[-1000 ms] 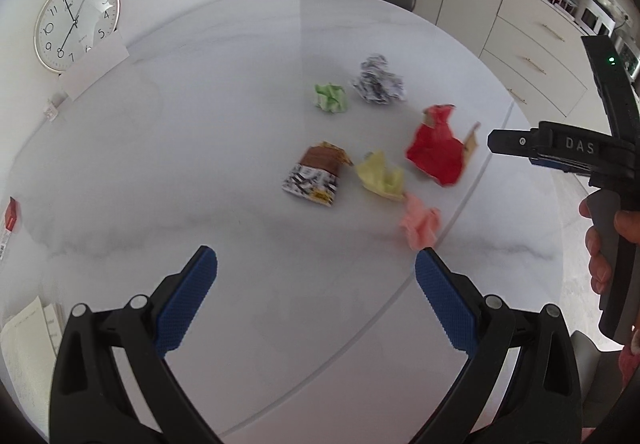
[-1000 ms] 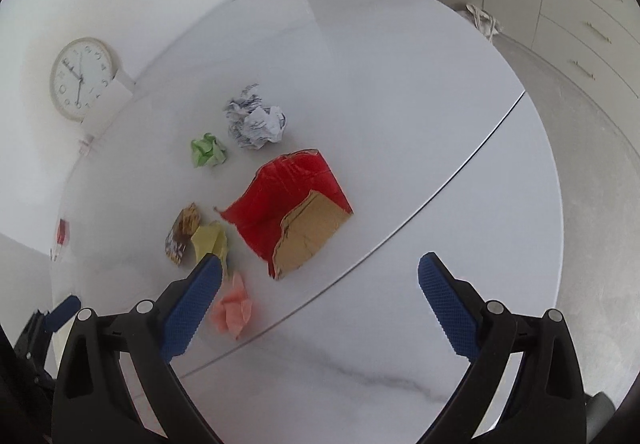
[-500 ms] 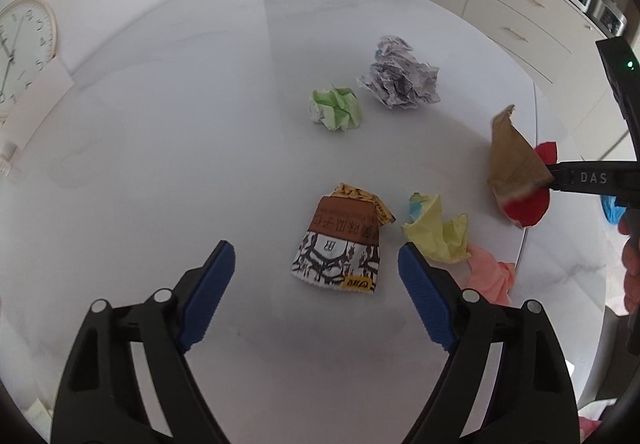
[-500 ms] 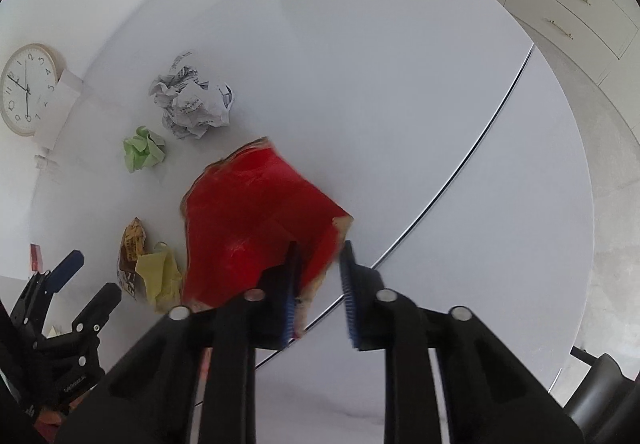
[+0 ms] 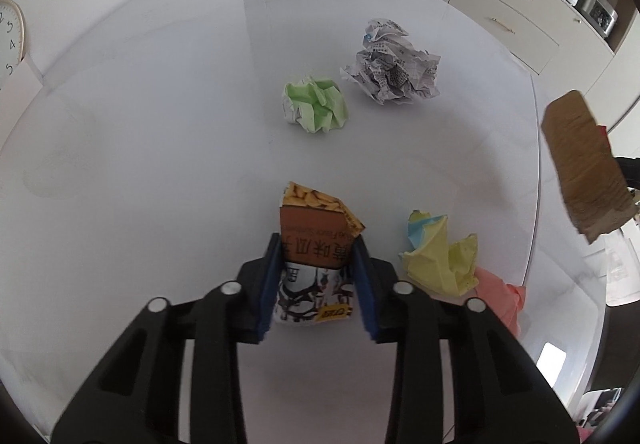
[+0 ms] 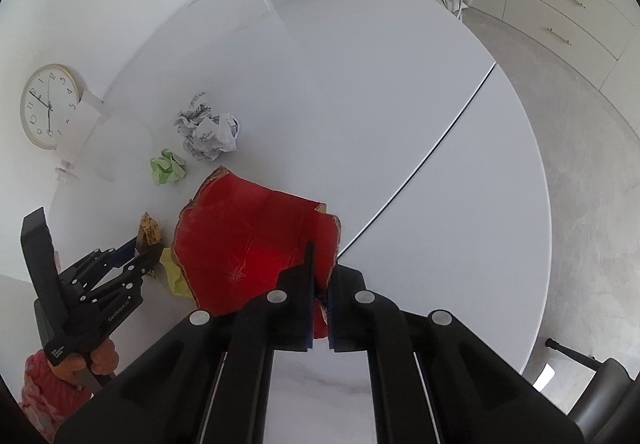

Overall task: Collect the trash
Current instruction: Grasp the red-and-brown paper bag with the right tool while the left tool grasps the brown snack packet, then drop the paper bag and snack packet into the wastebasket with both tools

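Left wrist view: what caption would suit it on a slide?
Left gripper shut on a snack wrapper on the white table, crumpled paper balls beyond.

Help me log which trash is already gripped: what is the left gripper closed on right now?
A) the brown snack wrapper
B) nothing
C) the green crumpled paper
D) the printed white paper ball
A: the left gripper's blue pads press both sides of the brown snack wrapper.
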The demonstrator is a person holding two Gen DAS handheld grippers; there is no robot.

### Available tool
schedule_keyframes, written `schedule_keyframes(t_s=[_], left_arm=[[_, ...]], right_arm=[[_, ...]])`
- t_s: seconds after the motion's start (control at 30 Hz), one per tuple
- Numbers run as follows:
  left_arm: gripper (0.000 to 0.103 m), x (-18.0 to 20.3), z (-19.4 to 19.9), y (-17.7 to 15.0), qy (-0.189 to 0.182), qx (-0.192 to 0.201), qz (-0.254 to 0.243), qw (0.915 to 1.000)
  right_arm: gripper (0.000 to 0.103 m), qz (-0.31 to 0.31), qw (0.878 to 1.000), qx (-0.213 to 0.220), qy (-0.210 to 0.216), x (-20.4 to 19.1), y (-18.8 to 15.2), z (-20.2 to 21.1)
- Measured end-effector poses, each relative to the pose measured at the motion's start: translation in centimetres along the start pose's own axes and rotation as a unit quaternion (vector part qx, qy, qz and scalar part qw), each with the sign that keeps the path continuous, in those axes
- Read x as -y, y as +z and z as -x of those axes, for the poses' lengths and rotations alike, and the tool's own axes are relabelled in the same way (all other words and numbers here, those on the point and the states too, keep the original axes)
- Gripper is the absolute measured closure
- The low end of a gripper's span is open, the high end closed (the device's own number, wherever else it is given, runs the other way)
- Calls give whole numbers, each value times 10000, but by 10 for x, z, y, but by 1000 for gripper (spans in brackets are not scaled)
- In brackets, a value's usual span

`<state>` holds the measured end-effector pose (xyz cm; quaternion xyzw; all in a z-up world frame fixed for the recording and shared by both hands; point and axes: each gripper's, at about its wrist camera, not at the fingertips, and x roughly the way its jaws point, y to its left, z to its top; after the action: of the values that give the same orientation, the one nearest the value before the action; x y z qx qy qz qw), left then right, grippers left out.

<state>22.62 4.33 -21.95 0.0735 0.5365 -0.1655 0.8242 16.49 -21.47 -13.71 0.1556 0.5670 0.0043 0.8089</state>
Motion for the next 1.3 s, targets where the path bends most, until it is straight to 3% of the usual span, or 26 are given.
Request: schedule_keyframes(t_s=[0.13, 0.33, 0.57, 0.7, 0.87, 0.93, 1.0, 1.03, 1.07, 1.3], left_arm=[[73, 0, 10, -4, 18, 56, 105, 9999], [73, 18, 51, -10, 97, 248, 173, 9995], [73, 82, 129, -53, -335, 421, 121, 9985], [73, 131, 155, -83, -759, 350, -59, 9965], [73, 198, 163, -106, -1070, 173, -623, 9922], [73, 221, 163, -113, -1068, 138, -872, 9904], [72, 237, 164, -119, -1093, 115, -1000, 9889], [72, 245, 164, -121, -1105, 96, -1041, 9884], [72, 251, 165, -125, -1116, 78, -1073, 9879], [72, 284, 169, -146, -1173, -60, -1239, 9853]], right_arm=[[98, 18, 9998, 149, 101, 4, -1, 18], [98, 330, 9984, 386, 237, 10, -32, 67], [98, 420, 9987, 237, -130, 58, -132, 122], [98, -37, 9997, -72, -211, 99, -191, 111], [96, -306, 9982, -430, -288, 133, -234, 65], [91, -322, 9976, -543, -272, 140, -241, 47], [70, -290, 9973, -636, -246, 145, -246, 32], [54, -288, 9970, -681, -246, 147, -248, 27], [47, -289, 9969, -668, -302, 149, -249, 24], [28, -462, 9974, -355, -425, 174, -249, 59]])
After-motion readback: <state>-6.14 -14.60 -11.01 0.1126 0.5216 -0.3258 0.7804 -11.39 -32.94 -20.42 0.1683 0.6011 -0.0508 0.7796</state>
